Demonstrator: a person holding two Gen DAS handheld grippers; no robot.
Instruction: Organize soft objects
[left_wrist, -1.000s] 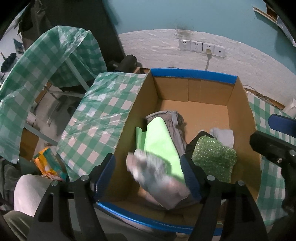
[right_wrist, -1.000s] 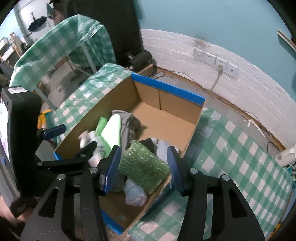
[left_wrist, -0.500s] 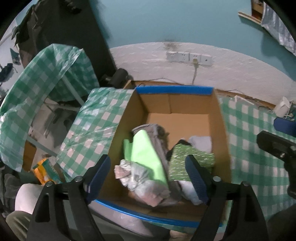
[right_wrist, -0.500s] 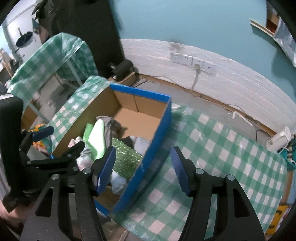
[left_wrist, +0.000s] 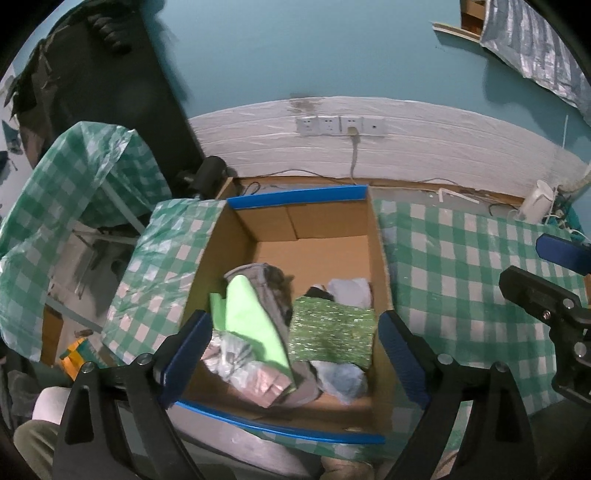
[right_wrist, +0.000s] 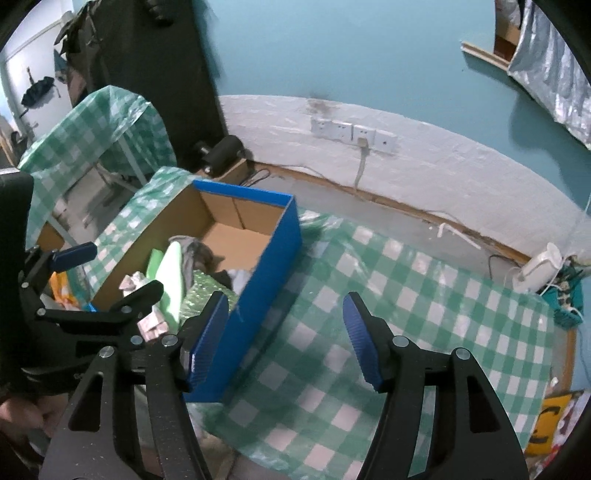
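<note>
My left gripper (left_wrist: 295, 354) hangs spread wide and empty above the cardboard box (left_wrist: 378, 266). Inside the box lie the light green cloth (left_wrist: 255, 328), green bubble wrap (left_wrist: 330, 334) and grey garment (left_wrist: 266, 282). My right gripper (right_wrist: 282, 339) gapes empty beside the box.

Both claws are pulling back and up from the cardboard box (left_wrist: 378, 258) now. A second ago the left claw (left_wrist: 295, 354) was low over the near end with the crumpled grey bag (left_wrist: 243, 369) dropping between its fingers; now that bag lies settled inside the box against the light green cloth (left_wrist: 255, 328), and the whole box fits in view. The right claw (right_wrist: 284, 343), which was spread around the green bubble wrap (right_wrist: 207, 291), has swung away to the right of the box, and now hangs spread over the checkered counter (right_wrist: 424, 314).
</note>
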